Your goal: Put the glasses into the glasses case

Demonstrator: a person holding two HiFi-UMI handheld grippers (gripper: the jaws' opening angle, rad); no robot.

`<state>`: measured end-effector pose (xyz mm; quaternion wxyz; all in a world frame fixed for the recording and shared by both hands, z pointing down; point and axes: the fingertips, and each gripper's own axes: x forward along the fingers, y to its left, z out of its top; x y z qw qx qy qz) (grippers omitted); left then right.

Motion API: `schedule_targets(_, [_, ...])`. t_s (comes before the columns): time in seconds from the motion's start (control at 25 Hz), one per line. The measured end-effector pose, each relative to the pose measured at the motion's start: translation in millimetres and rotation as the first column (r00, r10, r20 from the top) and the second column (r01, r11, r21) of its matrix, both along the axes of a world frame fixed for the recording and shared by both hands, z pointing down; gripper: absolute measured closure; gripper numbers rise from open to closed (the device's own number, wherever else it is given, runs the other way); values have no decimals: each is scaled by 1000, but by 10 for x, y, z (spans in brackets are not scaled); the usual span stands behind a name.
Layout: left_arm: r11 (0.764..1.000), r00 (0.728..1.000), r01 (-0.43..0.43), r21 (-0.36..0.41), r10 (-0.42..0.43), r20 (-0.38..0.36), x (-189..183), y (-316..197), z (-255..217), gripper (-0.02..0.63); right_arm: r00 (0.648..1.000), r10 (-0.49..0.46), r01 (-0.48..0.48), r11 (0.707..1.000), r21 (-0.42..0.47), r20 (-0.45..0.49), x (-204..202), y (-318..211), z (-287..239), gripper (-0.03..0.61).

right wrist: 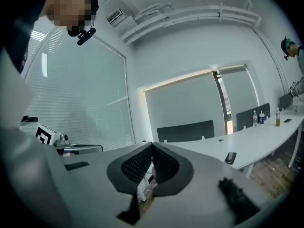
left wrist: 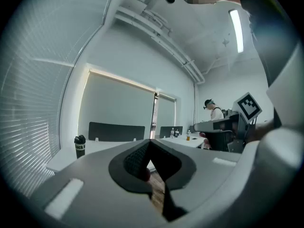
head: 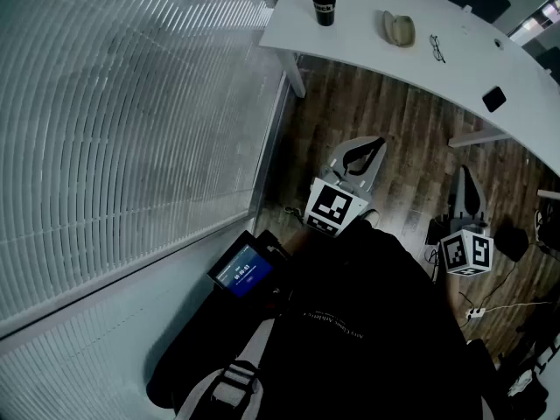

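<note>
The beige glasses case [head: 399, 29] lies on the white table [head: 367, 42] at the top of the head view. The dark-framed glasses [head: 437, 48] lie just right of it. Both grippers hang over the wooden floor, well short of the table. My left gripper [head: 376, 143] is shut and empty, and its jaws meet in its own view [left wrist: 152, 142]. My right gripper [head: 462, 173] is likewise shut with nothing in it [right wrist: 152, 146]. Neither gripper view shows the glasses or the case.
A black cup [head: 324, 5] [left wrist: 79, 146] stands at the table's left end and a black phone [head: 493, 99] [right wrist: 230, 157] lies near its right edge. Window blinds [head: 131, 121] fill the left. Cables and a power strip [head: 477, 311] lie on the floor. A person [left wrist: 212, 110] stands far off.
</note>
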<state>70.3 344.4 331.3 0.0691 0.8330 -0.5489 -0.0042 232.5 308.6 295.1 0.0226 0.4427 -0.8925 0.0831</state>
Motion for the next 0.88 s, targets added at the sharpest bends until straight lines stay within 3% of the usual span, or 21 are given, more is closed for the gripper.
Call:
schedule_targets(0.36, [1000, 1000, -20, -7, 20, 17, -341, -26, 162, 606, 1000, -1, 0, 1000, -17, -15, -402, -37, 137, 581])
schedule_targets(0.6, [999, 999, -33, -23, 34, 27, -369, -13, 207, 606, 1000, 5, -6, 999, -36, -13, -450, -28, 195, 581])
schedule_targets(0.88, [993, 993, -115, -36, 116, 31, -558, -80, 426, 606, 996, 78, -80, 993, -85, -32, -675, 19, 444, 581])
